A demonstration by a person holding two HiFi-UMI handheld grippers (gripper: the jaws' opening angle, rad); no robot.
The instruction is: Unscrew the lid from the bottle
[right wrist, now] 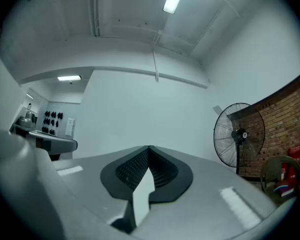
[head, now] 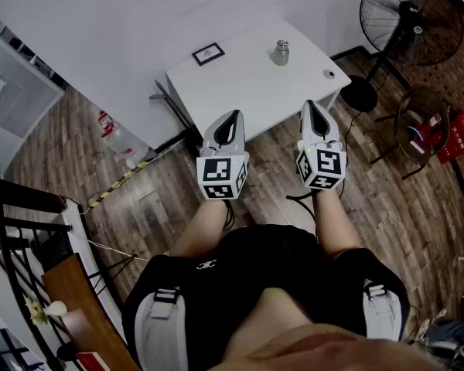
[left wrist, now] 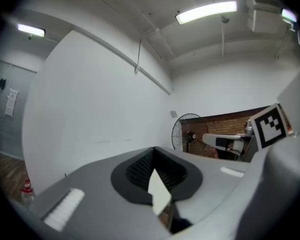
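The left gripper (head: pixel 230 120) is closed tight on nothing. Well ahead, between both grippers and nearer the right one, a small silvery bottle (head: pixel 281 52), narrower at its top, stands upright on the white tabletop (head: pixel 240 83). The right gripper (head: pixel 316 110) is likewise closed and empty.

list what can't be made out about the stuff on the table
- Bottle, head view: too small to tell how far its lid is screwed on.
- Small round thing by the table edge, head view: too small to identify.
- Framed card, head view: print unreadable.
- Both gripper views: aimed too high; no bottle shown.
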